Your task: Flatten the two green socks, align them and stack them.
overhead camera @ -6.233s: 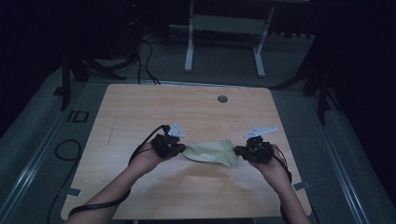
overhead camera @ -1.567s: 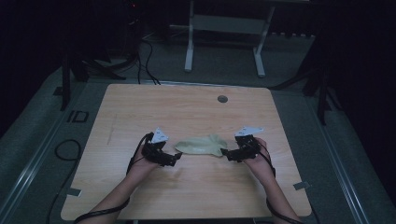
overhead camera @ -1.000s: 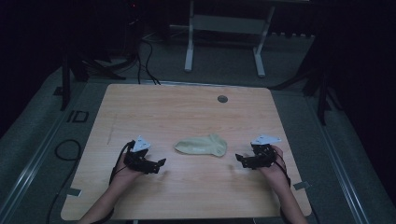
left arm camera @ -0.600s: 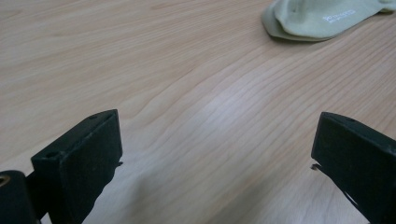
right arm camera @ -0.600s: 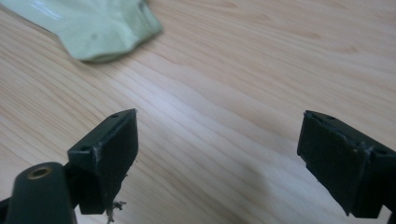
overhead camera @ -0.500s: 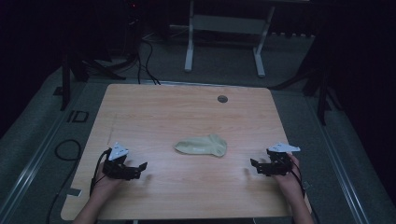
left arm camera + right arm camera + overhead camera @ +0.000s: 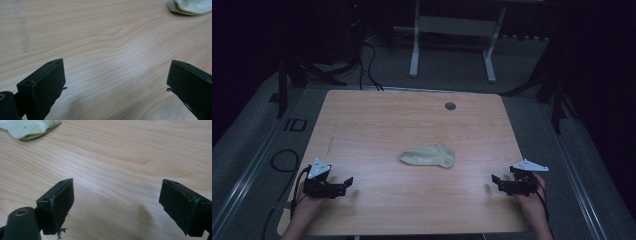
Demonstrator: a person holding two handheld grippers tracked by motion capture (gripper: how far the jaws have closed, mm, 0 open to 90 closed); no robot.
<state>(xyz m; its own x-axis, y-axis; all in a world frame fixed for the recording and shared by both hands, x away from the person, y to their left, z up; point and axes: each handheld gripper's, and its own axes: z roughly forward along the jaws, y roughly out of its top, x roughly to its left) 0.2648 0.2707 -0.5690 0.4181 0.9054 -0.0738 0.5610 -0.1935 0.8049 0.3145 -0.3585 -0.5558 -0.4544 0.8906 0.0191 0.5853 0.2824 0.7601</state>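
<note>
Pale wood-grain laminate across the desk (image 7: 412, 125), rectangular with rounded corners, wavy brown streaks running lengthwise, faint sheen close up. Round dark grommet (image 7: 450, 106) set into the far side, right of centre. Near the middle, slightly toward the near edge: soft yellowish-green sock (image 7: 428, 156), folded flat into a stubby oblong, one end rounded, layered edges visible. Same sock (image 7: 191, 7) at the upper right corner of the left gripper view, matte knit, two layers stacked, thin shadow beneath; again (image 7: 28, 128) at the upper left corner of the right gripper view, creased and limp. Left gripper (image 7: 346, 184) at the near left corner of the desk, black and blocky, grey three-cornered plate on top, thin black cable looping off behind it, held in the left hand (image 7: 305, 210). Jaws spread wide apart, nothing between them but bare wood; in the left gripper view (image 7: 115, 82), flat rectangular black pads with small screw holes, matte and slightly scuffed. Right gripper (image 7: 495, 181) at the near right edge, same build, pale triangular plate above, held in the right hand (image 7: 532, 205). Jaws likewise parted wide and empty; in the right gripper view (image 7: 116, 200), worn edges and a wisp of frayed fibre hanging from the left pad. Both grippers well apart from the sock, pointing inward toward it. Beyond the desk, grey carpeted floor, dark cables, white metal frame legs (image 7: 414, 45).
</note>
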